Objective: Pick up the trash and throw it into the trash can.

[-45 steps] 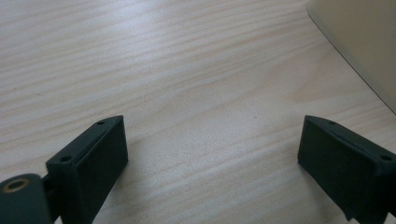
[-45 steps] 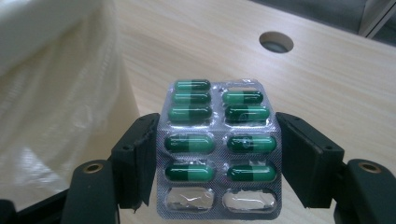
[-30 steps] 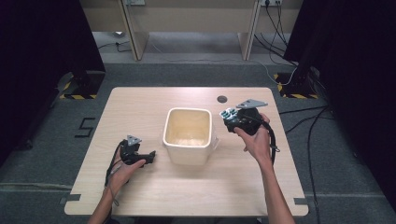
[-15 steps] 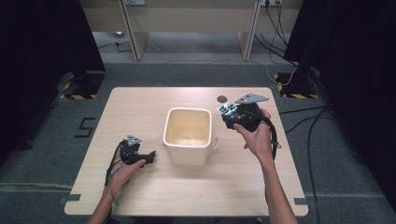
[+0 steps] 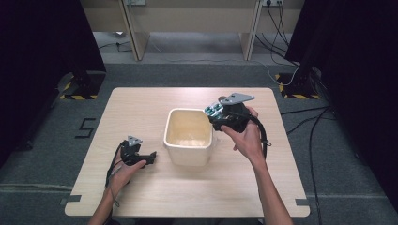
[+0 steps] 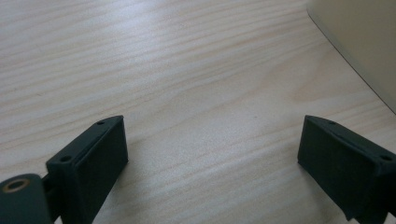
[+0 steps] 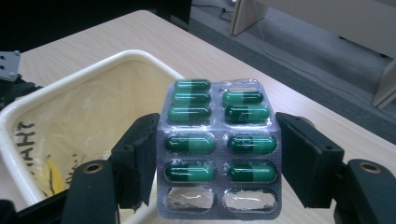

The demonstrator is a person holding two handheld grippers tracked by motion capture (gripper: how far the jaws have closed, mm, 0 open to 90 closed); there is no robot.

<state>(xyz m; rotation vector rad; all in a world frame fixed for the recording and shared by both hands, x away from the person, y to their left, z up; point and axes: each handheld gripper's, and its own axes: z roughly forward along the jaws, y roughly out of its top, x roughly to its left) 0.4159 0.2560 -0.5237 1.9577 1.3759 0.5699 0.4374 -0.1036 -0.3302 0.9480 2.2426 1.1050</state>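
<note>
Right gripper point(image 7: 212, 158) is clamped on a silver blister pack of green capsules point(image 7: 218, 147), one black jaw on each long edge; the pack stands upright between them, with nine green capsules left and three pockets popped flat, one at the top right and two along the bottom; in the high view that gripper point(image 5: 217, 112) is held up in the person's right hand point(image 5: 244, 133), just right of the cream plastic tub's point(image 5: 188, 153) right rim, pack end point(image 5: 212, 110) poking toward the tub; the tub is a squarish open bin sitting about mid-table, and from the right gripper view you can see inside it point(image 7: 28, 109), something yellow and some dark lettering low down, can't make out what it is; over on the near left, the left gripper point(image 5: 149, 157) is down low at the light wooden table point(image 5: 141, 105), held in the left hand point(image 5: 126, 166), pointing right at the tub's left wall and stopping just short of it; its jaws are spread wide apart with nothing but bare wood grain point(image 6: 187, 70) between them, and the tub's cream wall point(image 6: 359, 37) sits at the far right corner of the left gripper view.
</note>
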